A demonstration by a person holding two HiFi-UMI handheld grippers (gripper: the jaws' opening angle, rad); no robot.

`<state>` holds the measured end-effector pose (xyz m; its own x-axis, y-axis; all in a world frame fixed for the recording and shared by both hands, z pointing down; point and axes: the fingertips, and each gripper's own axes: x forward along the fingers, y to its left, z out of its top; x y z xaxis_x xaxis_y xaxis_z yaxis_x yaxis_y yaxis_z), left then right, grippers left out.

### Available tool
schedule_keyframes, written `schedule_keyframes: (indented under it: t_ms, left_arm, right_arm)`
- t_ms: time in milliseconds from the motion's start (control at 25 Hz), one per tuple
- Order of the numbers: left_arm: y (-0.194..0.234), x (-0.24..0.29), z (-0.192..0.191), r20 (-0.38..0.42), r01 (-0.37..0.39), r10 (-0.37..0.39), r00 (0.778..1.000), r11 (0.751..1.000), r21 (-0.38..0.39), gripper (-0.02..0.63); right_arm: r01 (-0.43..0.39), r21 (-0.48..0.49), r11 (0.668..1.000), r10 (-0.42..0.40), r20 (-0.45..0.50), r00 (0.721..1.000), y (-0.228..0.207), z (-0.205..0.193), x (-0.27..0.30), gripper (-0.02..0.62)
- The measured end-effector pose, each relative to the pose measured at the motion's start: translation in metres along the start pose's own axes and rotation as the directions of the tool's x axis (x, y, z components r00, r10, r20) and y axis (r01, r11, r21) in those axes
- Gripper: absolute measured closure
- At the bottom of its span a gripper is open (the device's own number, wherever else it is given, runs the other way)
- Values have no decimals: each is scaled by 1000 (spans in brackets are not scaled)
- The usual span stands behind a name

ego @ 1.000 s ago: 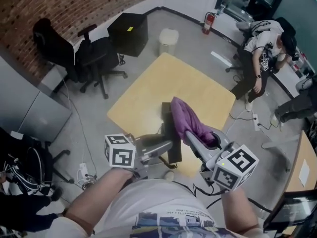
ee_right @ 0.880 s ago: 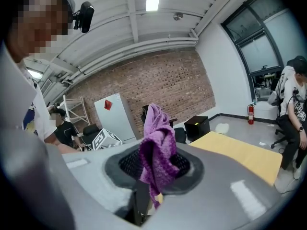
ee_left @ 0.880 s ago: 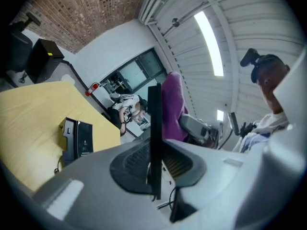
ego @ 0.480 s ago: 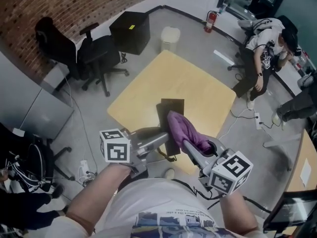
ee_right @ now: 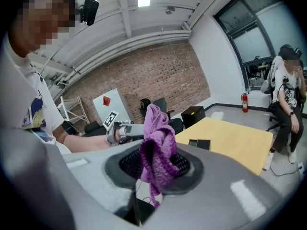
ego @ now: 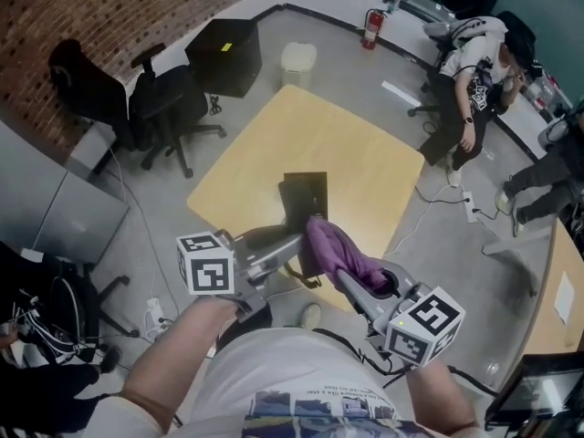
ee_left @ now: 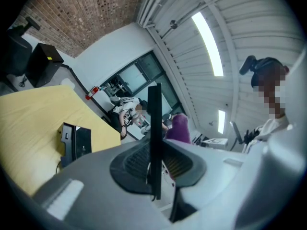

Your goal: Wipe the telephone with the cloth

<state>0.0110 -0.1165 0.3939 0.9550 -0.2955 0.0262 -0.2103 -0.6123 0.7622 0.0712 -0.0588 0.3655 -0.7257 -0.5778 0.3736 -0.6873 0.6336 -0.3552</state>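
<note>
The black telephone base [ego: 305,192] lies on the yellow table [ego: 351,153]; it also shows in the left gripper view [ee_left: 75,140] and, small, in the right gripper view [ee_right: 199,143]. My left gripper [ego: 294,243] [ee_left: 154,163] is shut on a thin black slab [ee_left: 154,128] seen edge-on, apparently the handset, held over the table's near edge. Just to its right, my right gripper [ego: 345,276] [ee_right: 156,166] is shut on a bunched purple cloth [ego: 330,249] [ee_right: 158,147] that stands up from the jaws, close beside the handset. Whether cloth and handset touch is unclear.
Black office chairs [ego: 151,99], a black box [ego: 224,55] and a white bin [ego: 297,62] stand beyond the table's far left. A seated person [ego: 474,71] is at the far right. A cord [ego: 306,281] hangs off the table's near edge.
The right gripper and the purple cloth have drawn back toward me and lower, off the telephone base. The left gripper has kept nearly still with the black slab.
</note>
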Motion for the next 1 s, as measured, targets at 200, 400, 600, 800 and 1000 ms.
schedule_keyframes:
  t_ms: [200, 400, 600, 800, 1000]
  left_arm:
    - [0, 15, -16, -47, 15, -14, 999, 1000, 16, 526]
    - [-2, 21, -26, -76, 31, -30, 997, 999, 8, 526]
    - [-2, 24, -32, -86, 36, -35, 996, 999, 12, 526]
    - [4, 18, -19, -48, 29, -28, 998, 1000, 6, 526]
    - [6, 13, -1, -9, 29, -29, 1000, 1000, -4, 526]
  right_arm:
    - [21, -34, 999, -19, 57, 998, -7, 34, 3, 511]
    - [19, -46, 999, -15, 95, 995, -9, 63, 17, 511]
    - [6, -20, 1000, -4, 77, 997, -16, 61, 29, 511]
    - [-13, -5, 1000, 13, 48, 999, -13, 49, 35, 511]
    - [-13, 19, 1000, 13, 16, 1000, -11, 32, 35, 511]
